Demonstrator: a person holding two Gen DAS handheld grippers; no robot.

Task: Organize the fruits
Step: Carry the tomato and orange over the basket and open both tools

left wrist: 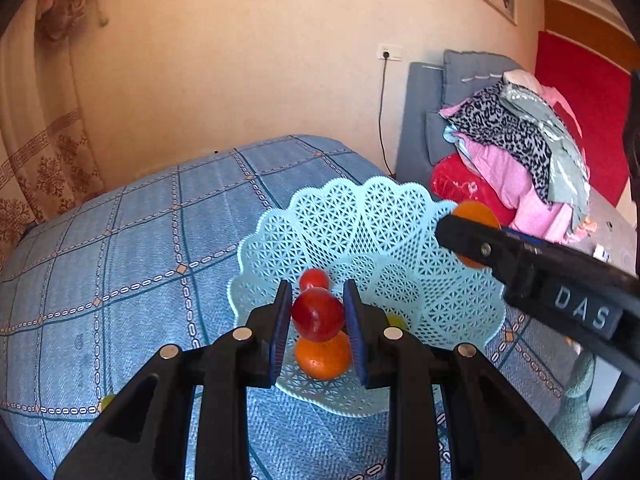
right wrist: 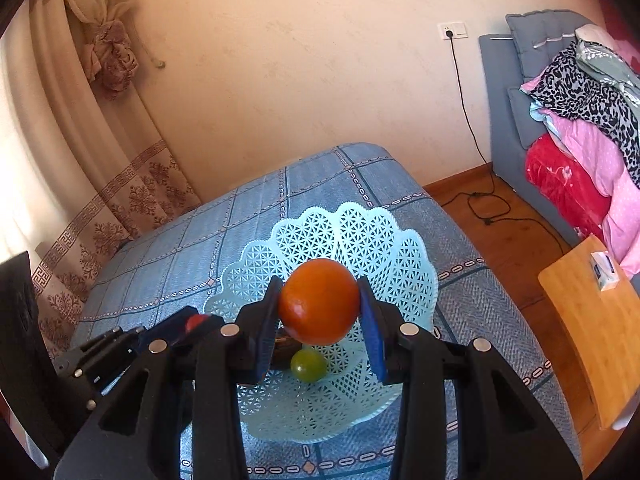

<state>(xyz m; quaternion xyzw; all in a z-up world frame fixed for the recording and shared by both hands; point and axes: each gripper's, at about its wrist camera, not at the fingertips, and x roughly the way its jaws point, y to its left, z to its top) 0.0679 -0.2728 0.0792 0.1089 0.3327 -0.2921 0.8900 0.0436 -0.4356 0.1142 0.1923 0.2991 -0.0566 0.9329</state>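
Observation:
My left gripper (left wrist: 317, 312) is shut on a dark red round fruit (left wrist: 317, 314) and holds it over the pale blue lattice basket (left wrist: 360, 220). Below it in the basket lie an orange fruit (left wrist: 322, 356) and a small red fruit (left wrist: 315, 279). My right gripper (right wrist: 320, 304) is shut on a large orange (right wrist: 319, 301), also above the basket (right wrist: 384, 248). A green round fruit (right wrist: 308, 366) sits on the basket floor under it. In the left wrist view the right gripper (left wrist: 476, 236) reaches in from the right with its orange (left wrist: 476, 211). The left gripper (right wrist: 192, 326) shows at the lower left of the right wrist view.
The basket rests on a table under a blue checked cloth (left wrist: 120, 260). A small yellow-green fruit (left wrist: 106, 402) lies on the cloth at the left. A grey sofa with piled clothes (right wrist: 580, 112) stands to the right, and a wooden board (right wrist: 592, 320) near the table's right side.

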